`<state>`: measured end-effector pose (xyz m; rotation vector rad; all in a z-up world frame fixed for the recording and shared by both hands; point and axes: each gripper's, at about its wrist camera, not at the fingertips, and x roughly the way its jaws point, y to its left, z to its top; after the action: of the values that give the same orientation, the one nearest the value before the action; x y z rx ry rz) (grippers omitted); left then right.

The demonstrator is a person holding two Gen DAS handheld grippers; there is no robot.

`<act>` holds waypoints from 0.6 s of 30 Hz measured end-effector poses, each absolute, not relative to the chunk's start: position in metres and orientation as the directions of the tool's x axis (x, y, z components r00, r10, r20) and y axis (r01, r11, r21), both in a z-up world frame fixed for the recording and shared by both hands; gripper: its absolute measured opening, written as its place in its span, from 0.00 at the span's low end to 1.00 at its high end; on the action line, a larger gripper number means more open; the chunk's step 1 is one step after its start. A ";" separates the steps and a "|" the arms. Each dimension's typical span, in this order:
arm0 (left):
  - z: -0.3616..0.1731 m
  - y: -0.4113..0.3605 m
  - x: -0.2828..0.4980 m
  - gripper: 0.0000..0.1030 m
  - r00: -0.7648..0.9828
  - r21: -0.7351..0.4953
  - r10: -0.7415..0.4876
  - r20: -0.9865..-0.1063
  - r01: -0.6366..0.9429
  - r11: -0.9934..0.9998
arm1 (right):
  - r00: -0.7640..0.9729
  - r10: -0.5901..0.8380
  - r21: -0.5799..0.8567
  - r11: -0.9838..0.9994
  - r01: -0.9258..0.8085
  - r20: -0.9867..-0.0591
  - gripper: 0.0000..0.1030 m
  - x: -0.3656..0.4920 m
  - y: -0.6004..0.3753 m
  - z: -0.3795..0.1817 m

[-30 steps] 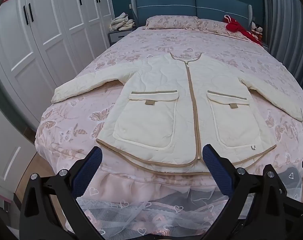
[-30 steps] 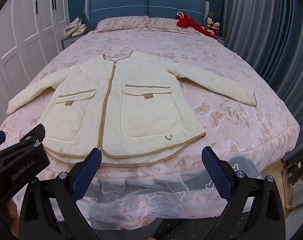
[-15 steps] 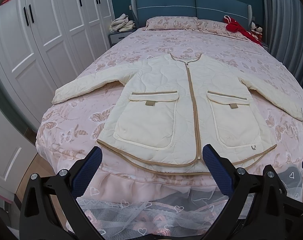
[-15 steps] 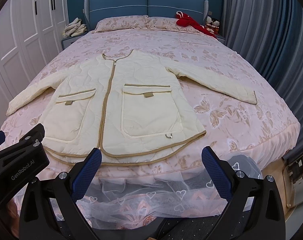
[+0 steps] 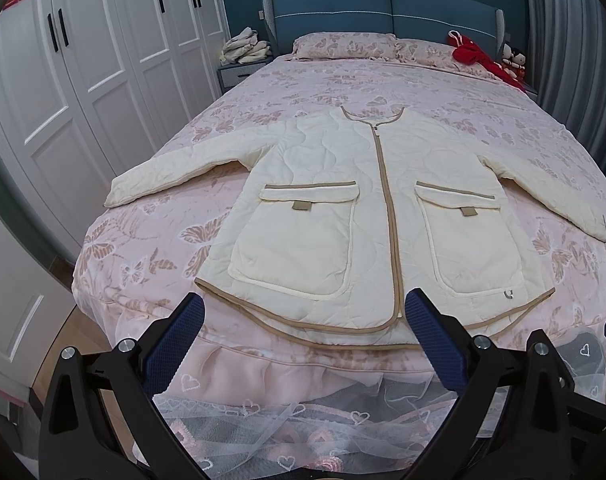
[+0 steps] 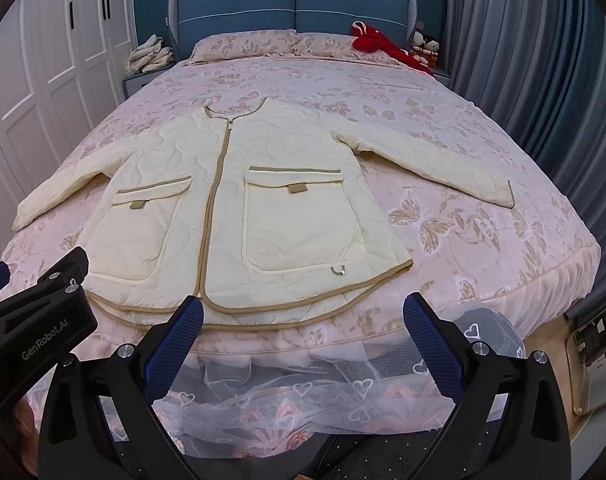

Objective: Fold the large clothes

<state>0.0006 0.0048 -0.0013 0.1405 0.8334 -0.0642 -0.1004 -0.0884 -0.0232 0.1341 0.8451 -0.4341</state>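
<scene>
Lying flat on the pink bed [image 5: 343,92], one cream quilted jacket [image 5: 367,216] spreads two sleeves and two pockets; left gripper [image 5: 303,340] and right gripper [image 6: 303,340] hover near, both spread wide, empty.

We carry two black grippers, left gripper [image 5: 303,312] and right gripper [image 6: 303,312]. Our fingers [image 6: 174,354] wear textured blue pads and silver screws. At nine o'clock, white "GenRobot.AI" lettering.

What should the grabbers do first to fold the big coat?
Probably reach the left gripper out to the end of the sleeve on its side and pinch it. The cream jacket lies flat and zipped on the bed, sleeves spread wide, and both grippers are open and empty.
</scene>
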 end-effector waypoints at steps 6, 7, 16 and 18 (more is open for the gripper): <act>-0.002 0.004 0.001 0.95 0.672 0.101 0.000 -0.741 0.112 0.989 | 0.582 -0.317 -0.056 0.905 0.422 -0.748 0.95 -0.101 -0.089 -0.023; -0.001 0.004 0.000 0.95 0.673 0.102 0.001 -0.740 0.111 0.989 | 0.582 -0.317 -0.056 0.905 0.421 -0.748 0.95 -0.102 -0.089 -0.024; -0.001 0.004 0.000 0.95 0.673 0.103 0.002 -0.740 0.111 0.988 | 0.581 -0.317 -0.055 0.905 0.422 -0.749 0.95 -0.100 -0.089 -0.023; -0.001 0.004 0.000 0.95 0.673 0.102 0.001 -0.740 0.111 0.989 | 0.581 -0.318 -0.055 0.904 0.423 -0.749 0.95 -0.101 -0.089 -0.023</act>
<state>-0.0001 0.0041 -0.0015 0.1433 0.8311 -0.0623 -0.1011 -0.0890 -0.0230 0.1346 0.8468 -0.4346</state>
